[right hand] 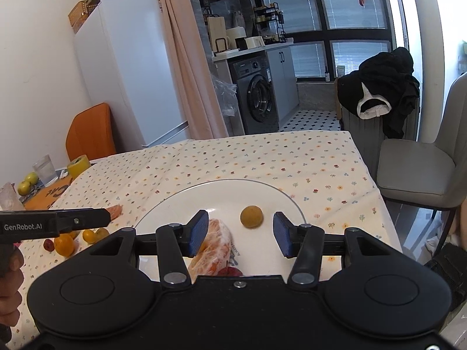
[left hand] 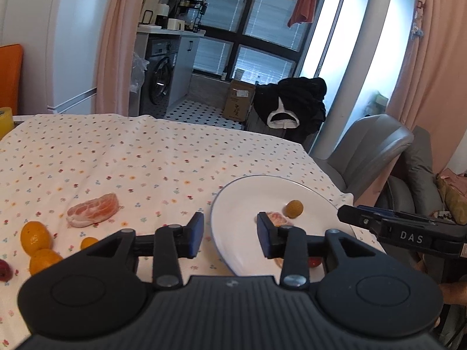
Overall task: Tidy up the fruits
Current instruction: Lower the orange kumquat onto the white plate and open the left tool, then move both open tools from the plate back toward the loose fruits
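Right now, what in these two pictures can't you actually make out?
- Red fruit on the plate: right wrist view, mostly behind the gripper body; kind unclear.
- Wrapped orange: left wrist view, partly behind a finger.
- Red fruit: left wrist view, cut by the left edge.

Left claw [left hand: 230,234] and right claw [right hand: 240,233] agape, empty.

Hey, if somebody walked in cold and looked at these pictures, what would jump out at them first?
Probably the big white plate near the table's right edge, holding a wrapped peeled citrus piece and a small yellow-brown fruit. Both hand-held grippers are open and empty, the right hand-held gripper over the plate and the left hand-held gripper by its rim. Left of the plate, another wrapped citrus piece and several small orange fruits lie on the floral tablecloth.
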